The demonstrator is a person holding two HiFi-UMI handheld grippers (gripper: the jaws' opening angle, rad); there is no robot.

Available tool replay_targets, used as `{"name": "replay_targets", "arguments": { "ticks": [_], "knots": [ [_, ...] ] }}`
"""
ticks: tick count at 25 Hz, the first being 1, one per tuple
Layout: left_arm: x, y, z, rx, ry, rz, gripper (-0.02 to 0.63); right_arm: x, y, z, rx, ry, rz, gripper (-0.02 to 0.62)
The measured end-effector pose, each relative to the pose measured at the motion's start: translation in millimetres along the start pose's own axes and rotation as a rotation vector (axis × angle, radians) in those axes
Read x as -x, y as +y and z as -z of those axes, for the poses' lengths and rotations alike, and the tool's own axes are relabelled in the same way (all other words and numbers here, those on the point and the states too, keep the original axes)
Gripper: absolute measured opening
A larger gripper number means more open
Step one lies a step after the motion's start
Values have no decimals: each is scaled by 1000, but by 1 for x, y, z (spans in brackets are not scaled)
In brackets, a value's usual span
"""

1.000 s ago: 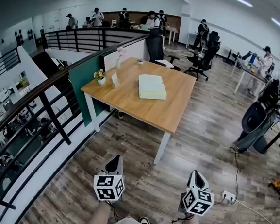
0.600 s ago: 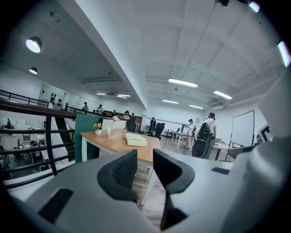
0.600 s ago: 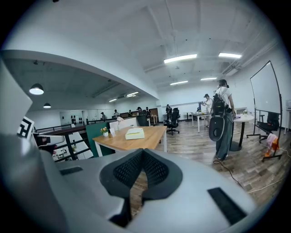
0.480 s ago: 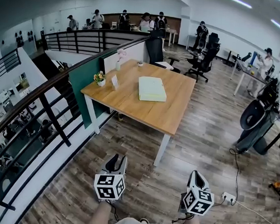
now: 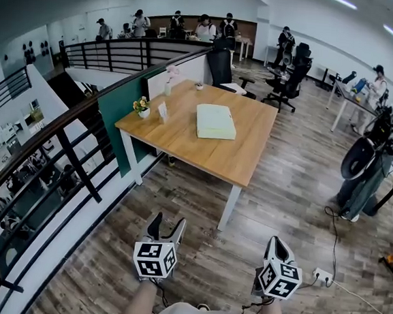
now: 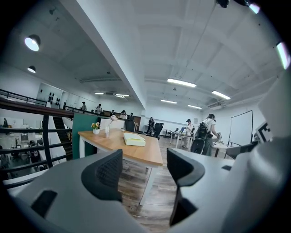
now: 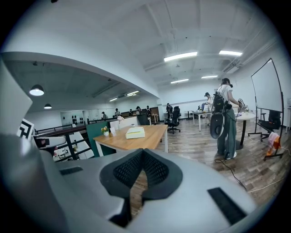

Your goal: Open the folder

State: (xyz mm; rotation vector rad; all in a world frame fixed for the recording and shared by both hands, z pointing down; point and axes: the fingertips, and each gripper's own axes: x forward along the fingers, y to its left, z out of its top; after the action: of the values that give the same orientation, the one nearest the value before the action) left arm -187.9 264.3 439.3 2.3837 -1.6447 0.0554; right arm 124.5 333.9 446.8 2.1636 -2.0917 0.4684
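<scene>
A pale yellow-green folder (image 5: 215, 121) lies closed and flat on the wooden table (image 5: 184, 141), well ahead of both grippers; it also shows in the left gripper view as the folder (image 6: 133, 139) and in the right gripper view as the folder (image 7: 135, 133). My left gripper (image 5: 166, 227) hangs over the floor short of the table, its jaws opening with nothing between them. In its own view the left gripper (image 6: 144, 164) shows a clear gap. My right gripper (image 5: 277, 247) is beside it, shut and empty, its pads meeting in the right gripper (image 7: 142, 155) view.
A small flower pot (image 5: 141, 107), a card stand and a vase (image 5: 167, 83) stand near the table's left edge. A black railing (image 5: 60, 154) runs along the left. Office chairs (image 5: 221, 67) stand behind the table. People stand at the right (image 5: 371, 158) and far back. A power strip (image 5: 321, 274) lies on the floor.
The left gripper's jaws have gone from shut to spread apart. Both grippers have stayed in place over the floor; the right one stays shut.
</scene>
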Motion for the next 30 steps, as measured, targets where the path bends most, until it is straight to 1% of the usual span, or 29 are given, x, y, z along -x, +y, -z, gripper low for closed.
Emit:
{"name": "replay_targets", "arguments": {
  "ticks": [3, 6, 9, 16, 26, 30],
  "knots": [
    [-3, 2, 2, 6, -3, 3, 353, -4, 0, 0, -1, -1, -3, 2],
    [-5, -1, 6, 5, 7, 12, 439, -7, -2, 1, -5, 0, -7, 2],
    [-7, -5, 9, -11, 17, 14, 461, -9, -6, 1, -10, 4, -11, 2],
    [-13, -11, 10, -20, 19, -9, 477, -22, -18, -1, -19, 7, -26, 2],
    [-32, -30, 7, -19, 22, -53, 476, -46, -49, -11, -22, 16, -58, 2],
    [-39, -31, 10, -24, 35, -73, 476, -56, -59, -14, -37, 14, -56, 2]
  ]
}}
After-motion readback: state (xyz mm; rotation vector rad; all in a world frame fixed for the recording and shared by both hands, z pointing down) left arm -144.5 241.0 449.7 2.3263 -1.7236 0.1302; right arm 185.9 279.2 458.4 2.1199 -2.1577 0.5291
